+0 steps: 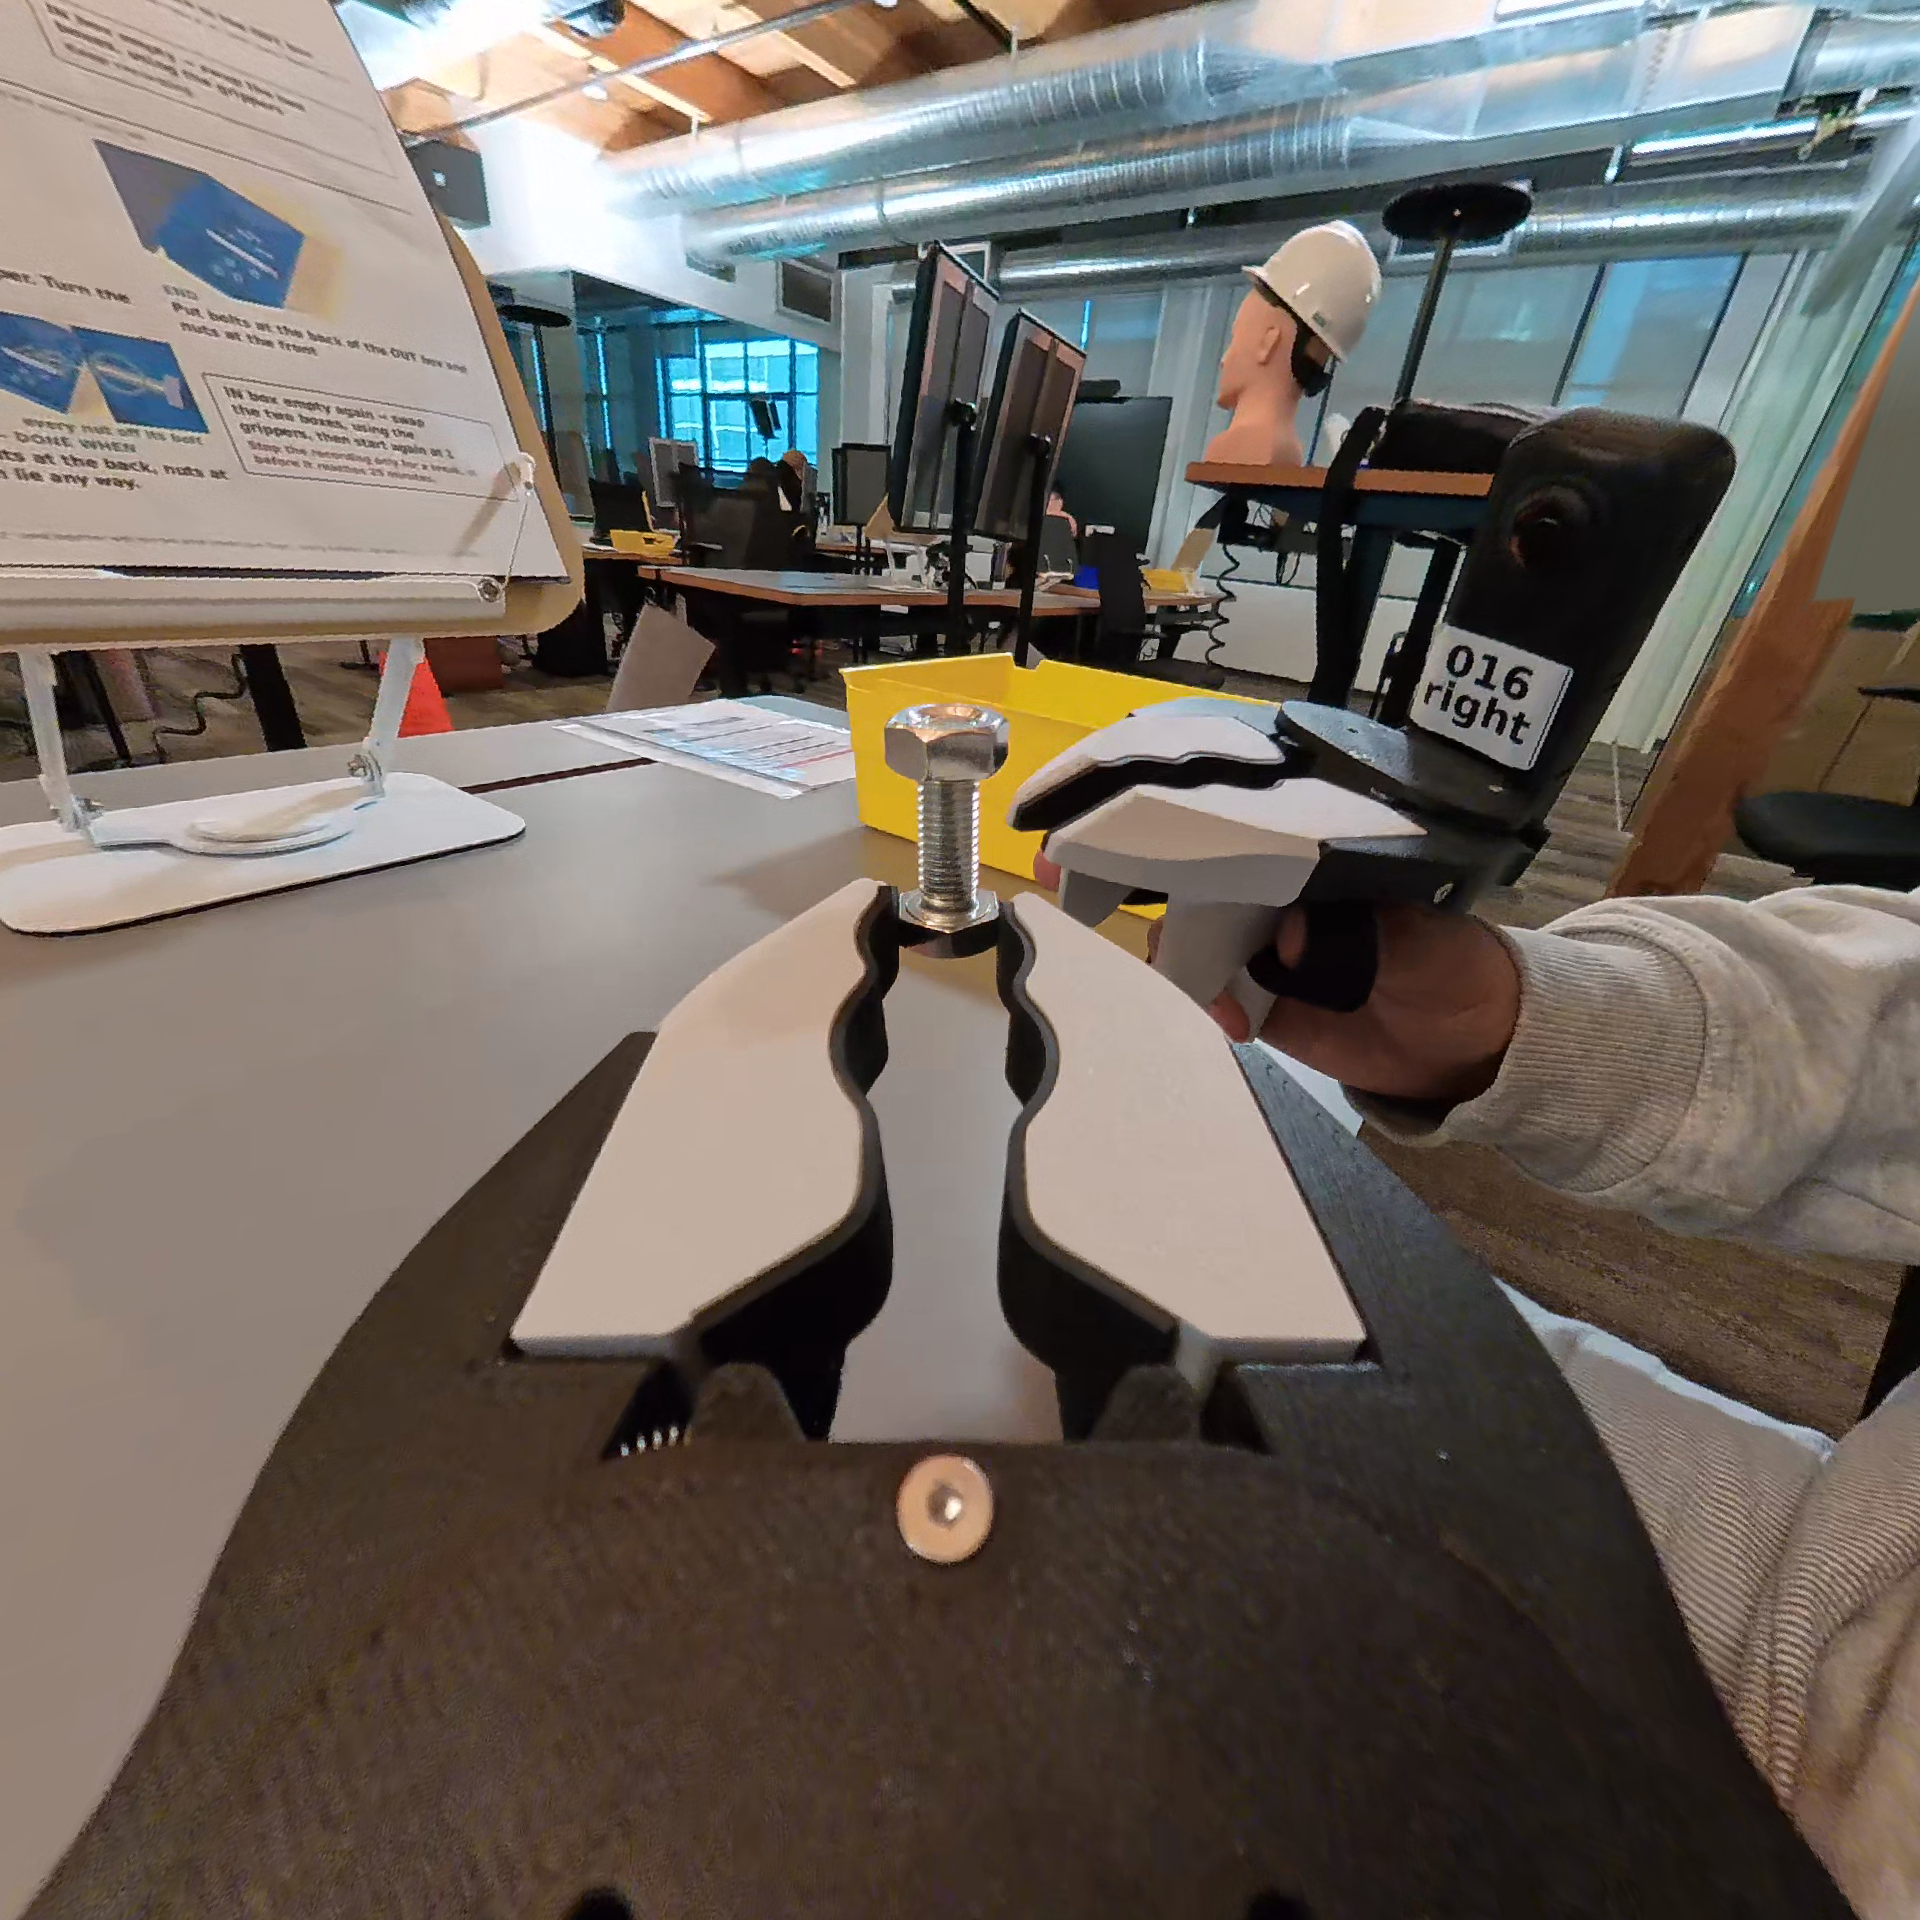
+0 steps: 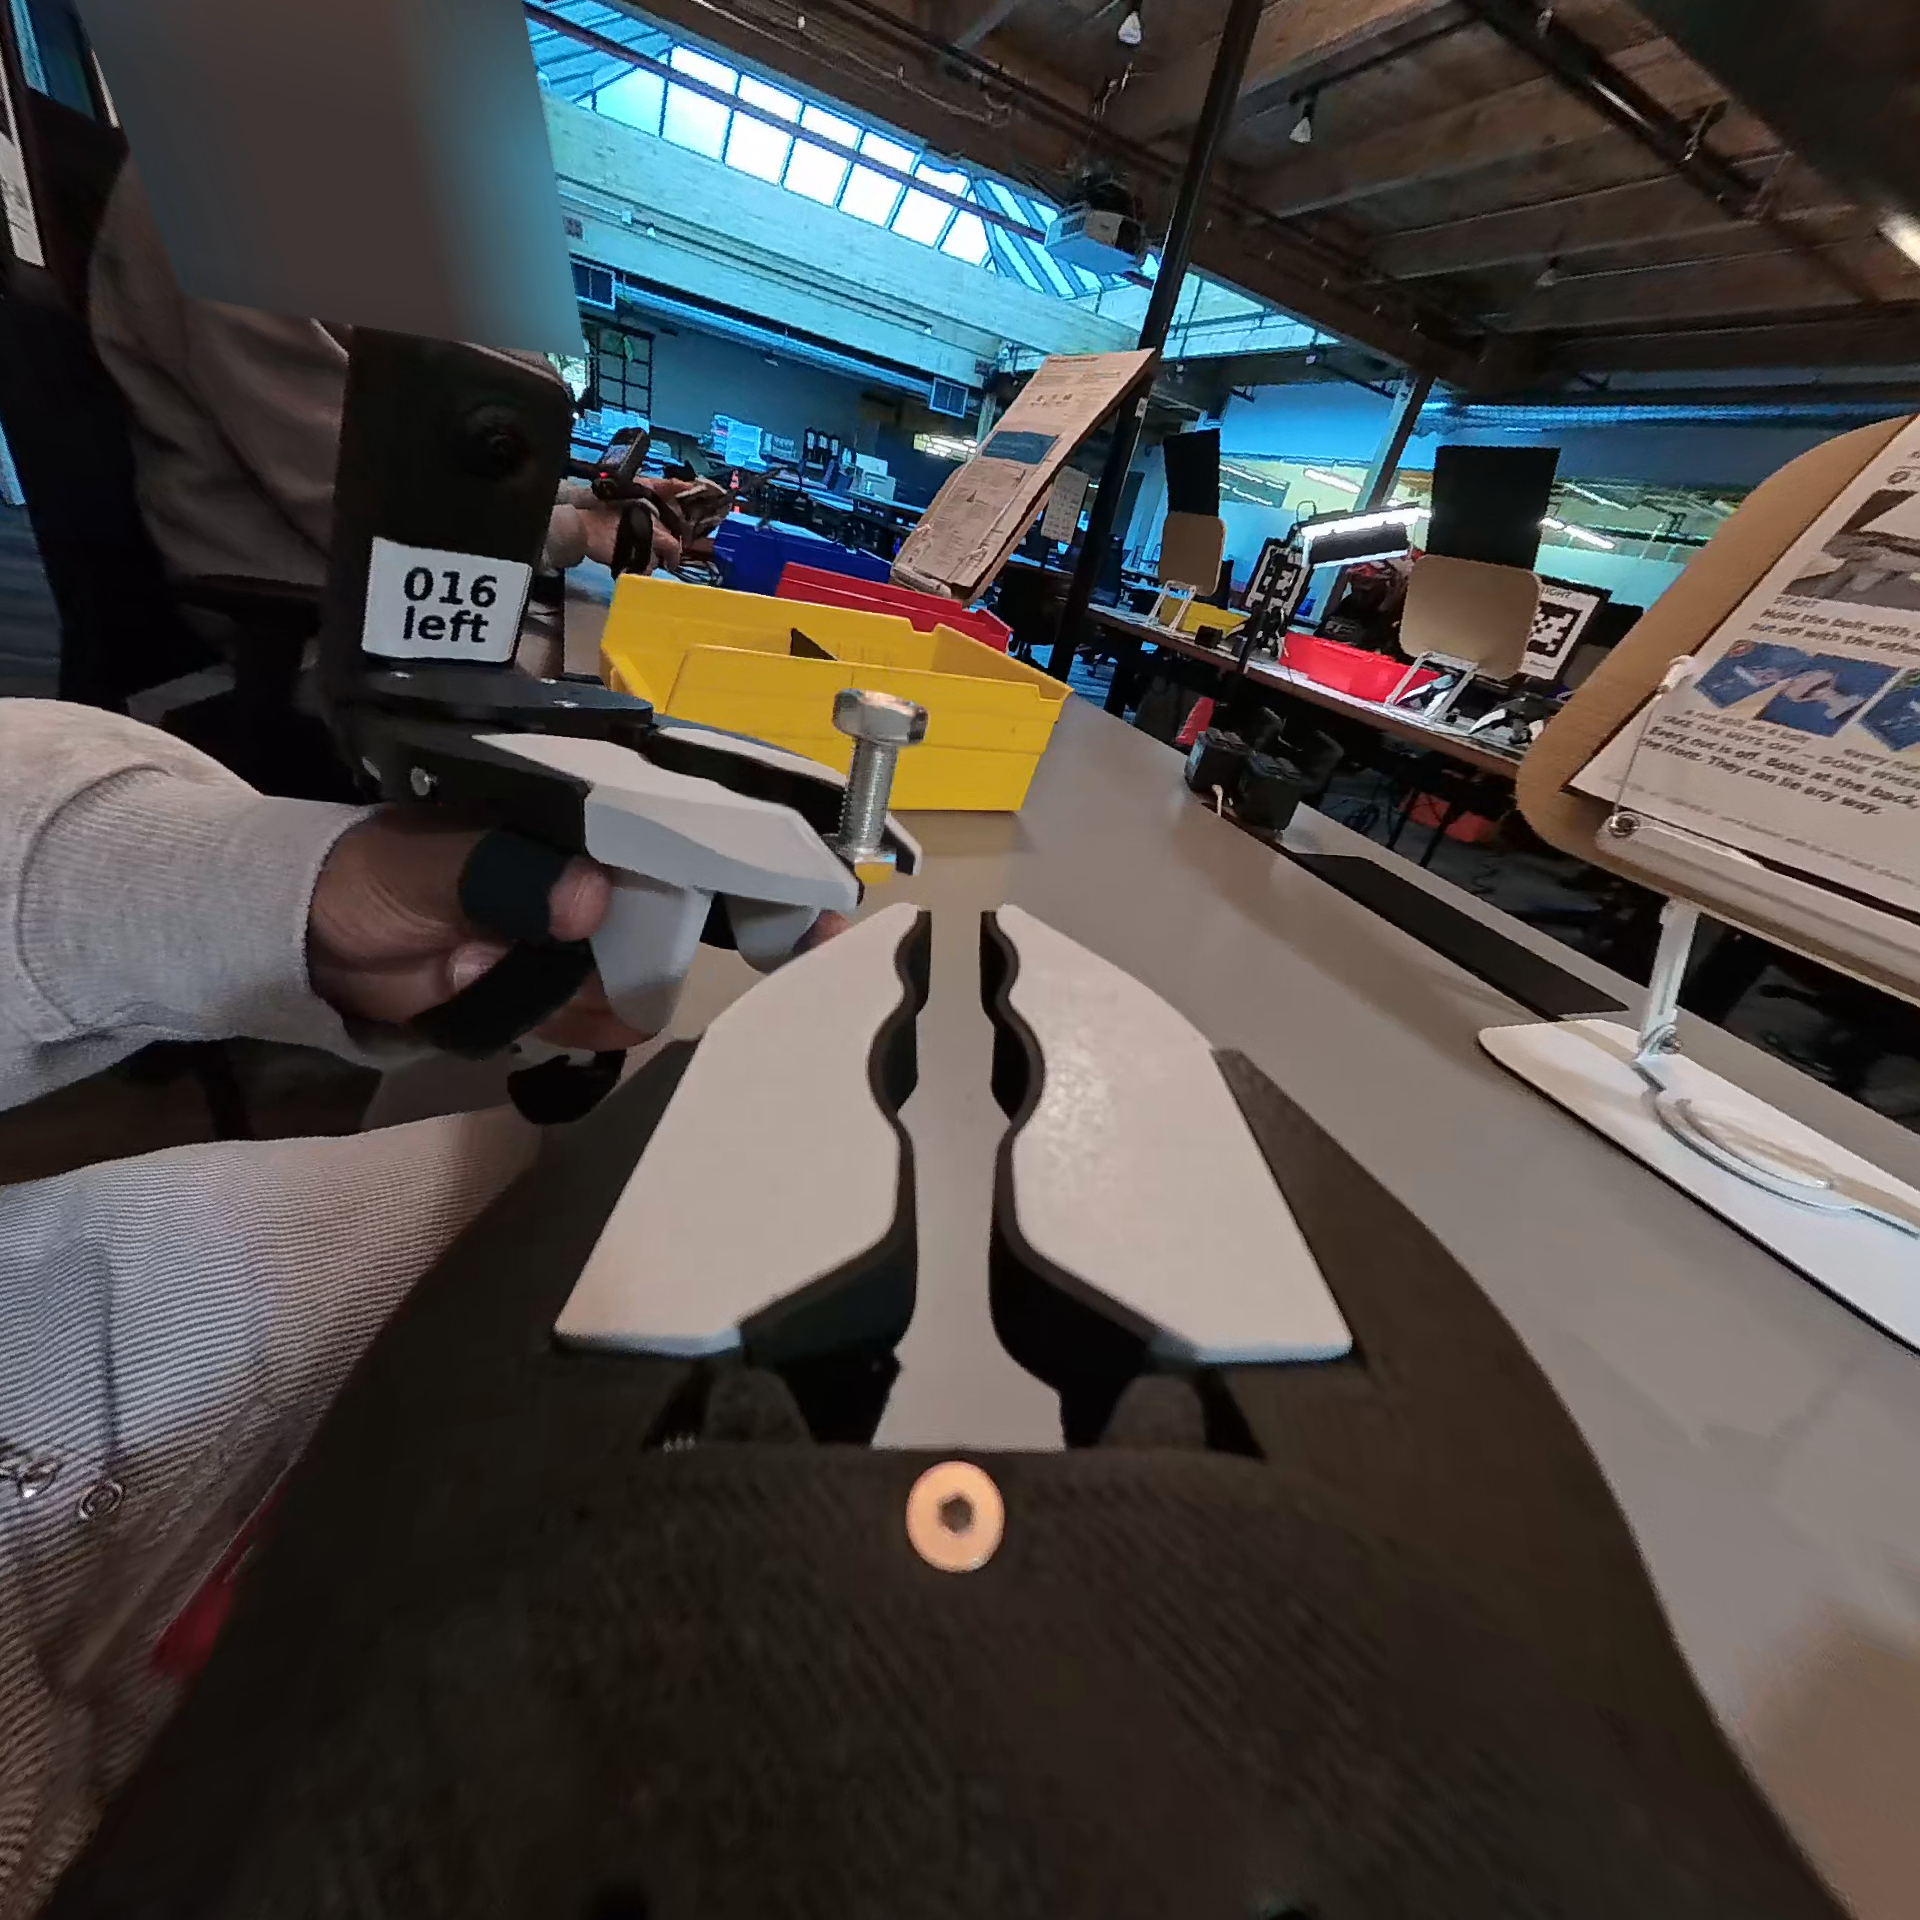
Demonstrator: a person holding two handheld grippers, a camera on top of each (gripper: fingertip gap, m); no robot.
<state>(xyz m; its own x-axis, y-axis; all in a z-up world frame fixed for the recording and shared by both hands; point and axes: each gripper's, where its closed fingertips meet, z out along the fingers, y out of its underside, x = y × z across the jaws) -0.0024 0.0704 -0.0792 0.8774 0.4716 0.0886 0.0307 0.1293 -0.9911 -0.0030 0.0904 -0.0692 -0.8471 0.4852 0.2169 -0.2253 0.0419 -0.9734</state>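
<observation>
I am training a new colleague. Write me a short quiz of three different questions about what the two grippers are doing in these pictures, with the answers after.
1. True or false: the left gripper grips the nut at the lower end of the upright bolt.
2. Which state fits the right gripper? A) shut on the bolt head; B) nearly closed on nothing, beside the bolt; C) inside the yellow bin.
3. Fill in: the bolt's hexagonal head points ____.

Key: 1 true; 2 B; 3 up.
</observation>
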